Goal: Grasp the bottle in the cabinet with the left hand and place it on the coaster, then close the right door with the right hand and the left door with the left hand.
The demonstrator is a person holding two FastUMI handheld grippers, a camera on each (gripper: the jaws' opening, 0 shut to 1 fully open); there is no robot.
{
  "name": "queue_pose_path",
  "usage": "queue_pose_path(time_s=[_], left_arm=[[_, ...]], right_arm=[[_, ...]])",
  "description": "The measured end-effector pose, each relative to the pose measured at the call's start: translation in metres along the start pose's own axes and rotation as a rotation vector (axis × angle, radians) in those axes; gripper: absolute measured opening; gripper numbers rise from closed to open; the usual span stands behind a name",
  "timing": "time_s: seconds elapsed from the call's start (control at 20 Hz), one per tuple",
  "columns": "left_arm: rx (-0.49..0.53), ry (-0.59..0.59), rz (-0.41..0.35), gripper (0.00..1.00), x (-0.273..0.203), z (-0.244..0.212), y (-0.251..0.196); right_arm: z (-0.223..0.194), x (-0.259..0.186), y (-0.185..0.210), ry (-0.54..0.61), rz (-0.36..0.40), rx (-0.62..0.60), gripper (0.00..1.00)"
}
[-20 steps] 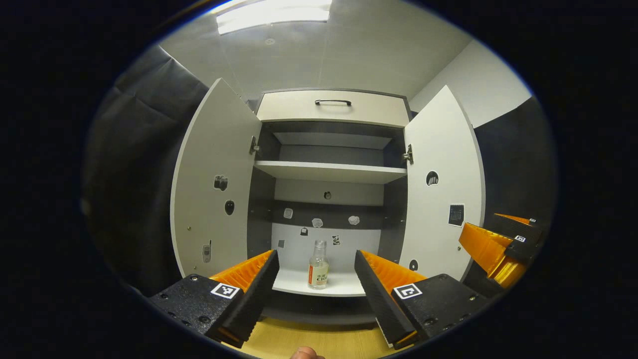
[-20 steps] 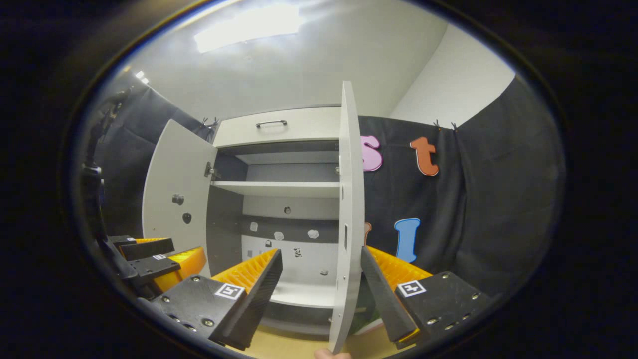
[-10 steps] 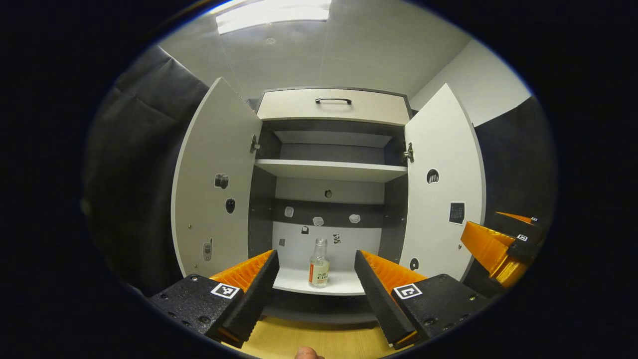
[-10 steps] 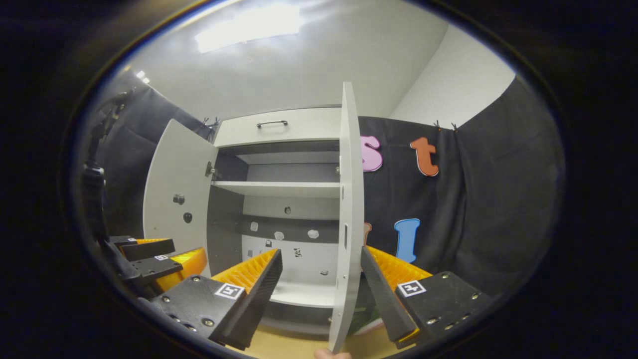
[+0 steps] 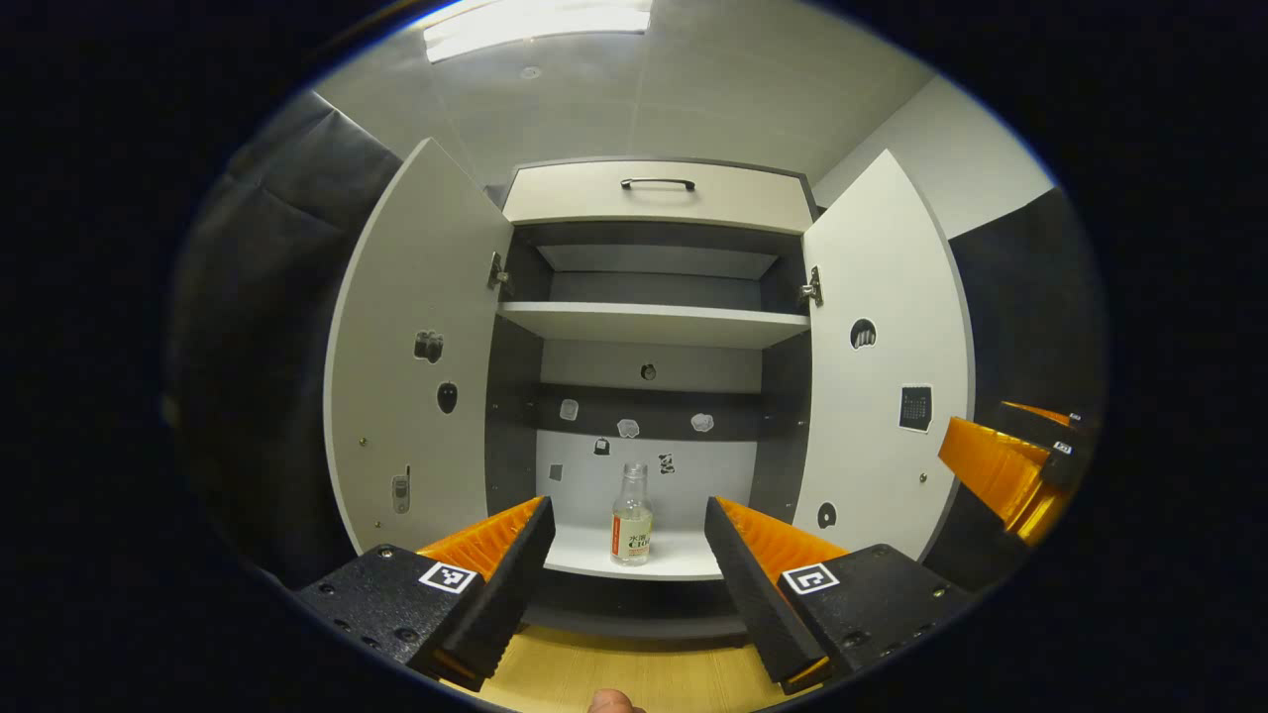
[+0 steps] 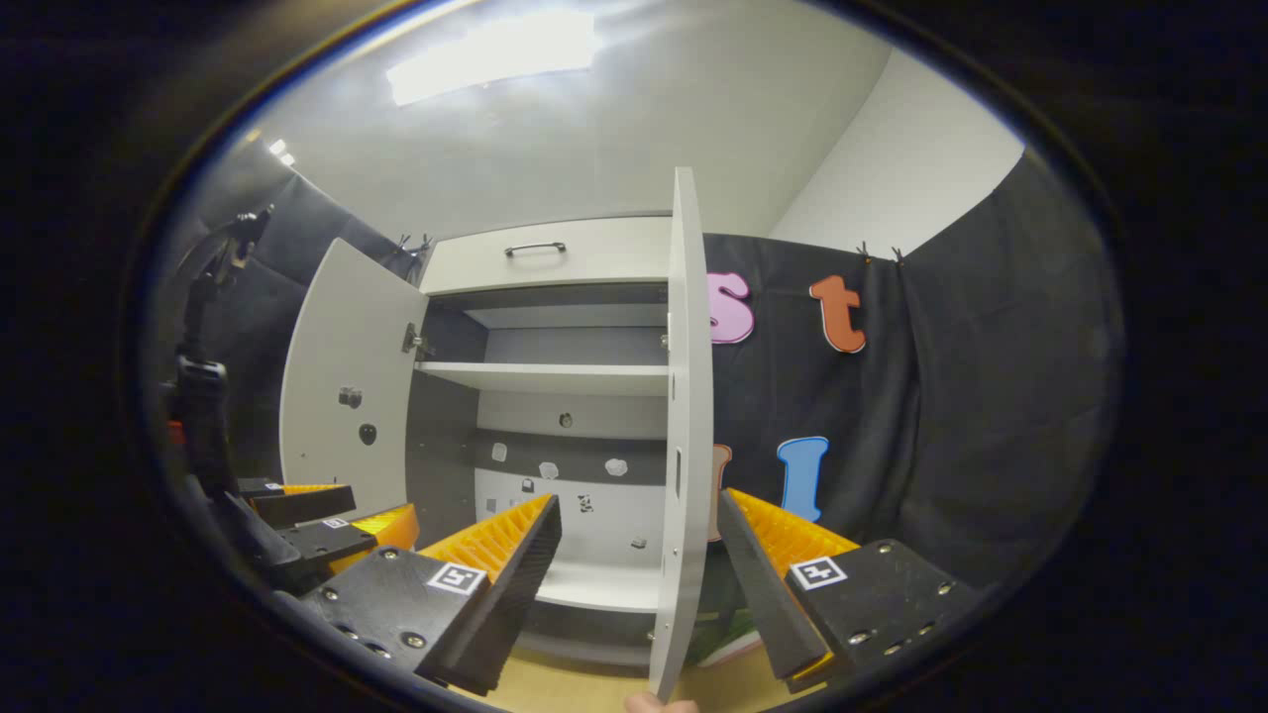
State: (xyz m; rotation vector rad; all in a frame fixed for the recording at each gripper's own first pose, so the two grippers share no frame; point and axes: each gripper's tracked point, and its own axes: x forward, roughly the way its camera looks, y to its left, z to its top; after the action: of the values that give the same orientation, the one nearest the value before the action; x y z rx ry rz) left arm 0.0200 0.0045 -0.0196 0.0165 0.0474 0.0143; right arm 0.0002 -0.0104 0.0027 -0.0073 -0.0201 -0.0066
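Your left tool [image 5: 626, 555] gapes wide, the bottle [image 5: 632, 515] low at frame centre; your right tool [image 6: 639, 564] is spread too.

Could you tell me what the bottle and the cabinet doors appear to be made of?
Bottle: clear glass or hard plastic; see-through, glossy, pale liquid inside.
Left door and right door: probably laminated board; flat matte off-white faces, grey edges, small stickers.

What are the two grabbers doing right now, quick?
Left gripper: open, empty, facing the small clear glass bottle.
Right gripper: open, empty, straddling the white right door.
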Motion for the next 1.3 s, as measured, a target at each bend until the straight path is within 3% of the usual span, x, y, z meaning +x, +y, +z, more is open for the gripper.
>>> queue_pose_path(time_s=[0.25,0.95,1.0,1.3], left_arm=[[0.001,0.042,-0.054,0.96,0.041,-0.016,-0.010],[0.047,0.213,-0.014,0.97,0.206,-0.100,0.011],[0.050,0.219,-0.014,0.93,0.216,-0.104,0.011],[0.051,0.253,-0.002,0.96,0.267,-0.123,0.013]], right_arm=[[0.002,-0.007,-0.017,0.001,-0.057,-0.015,0.96],[0.023,-0.033,-0.071,-0.043,-0.245,-0.006,0.95],[0.024,-0.035,-0.073,-0.044,-0.256,-0.016,0.95],[0.022,-0.042,-0.075,-0.040,-0.292,-0.046,0.95]])
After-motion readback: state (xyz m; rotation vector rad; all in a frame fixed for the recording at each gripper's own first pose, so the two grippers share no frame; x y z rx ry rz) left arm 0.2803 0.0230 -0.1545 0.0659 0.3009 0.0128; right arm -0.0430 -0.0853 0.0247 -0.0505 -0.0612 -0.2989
